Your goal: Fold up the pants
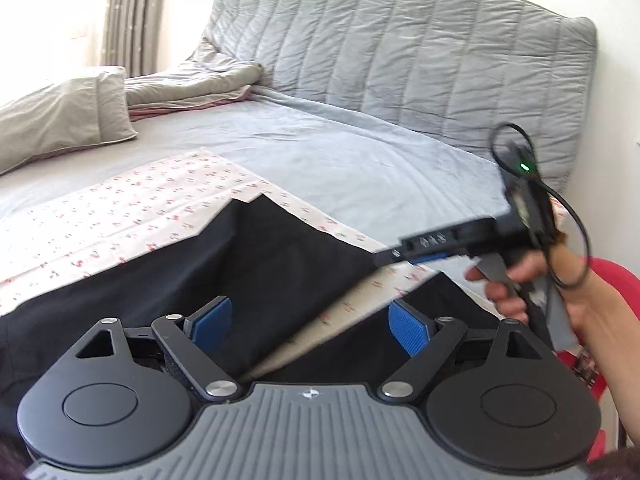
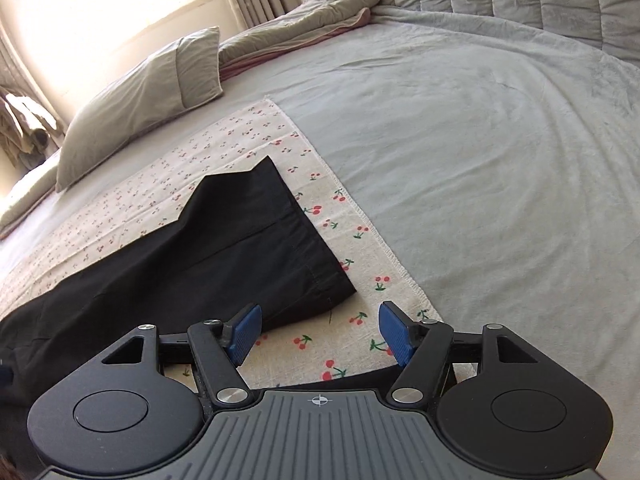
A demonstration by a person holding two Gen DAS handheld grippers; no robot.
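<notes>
Black pants (image 2: 224, 240) flat on cherry-print cloth (image 2: 360, 248) on bed. Left gripper (image 1: 308, 326) jaws wide, empty, above pants. Right gripper (image 2: 318, 334) jaws wide, empty, by hem corner. Risk: pinching cloth with hem, dragging both; single-layer grab skews fold.

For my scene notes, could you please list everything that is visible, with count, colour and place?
pants: one, black, spread flat on the cloth
cloth: one, cream with cherry print, on the bed
bed: one, grey cover
pillow: one, grey-beige, far left of bed
quilt: one, grey with pink edge, bunched beyond the pillow
headboard: one, grey, padded
curtain: one, beige, by window
left gripper: black, blue pads, open above pants
right gripper: black, blue pads, open above cloth
</notes>
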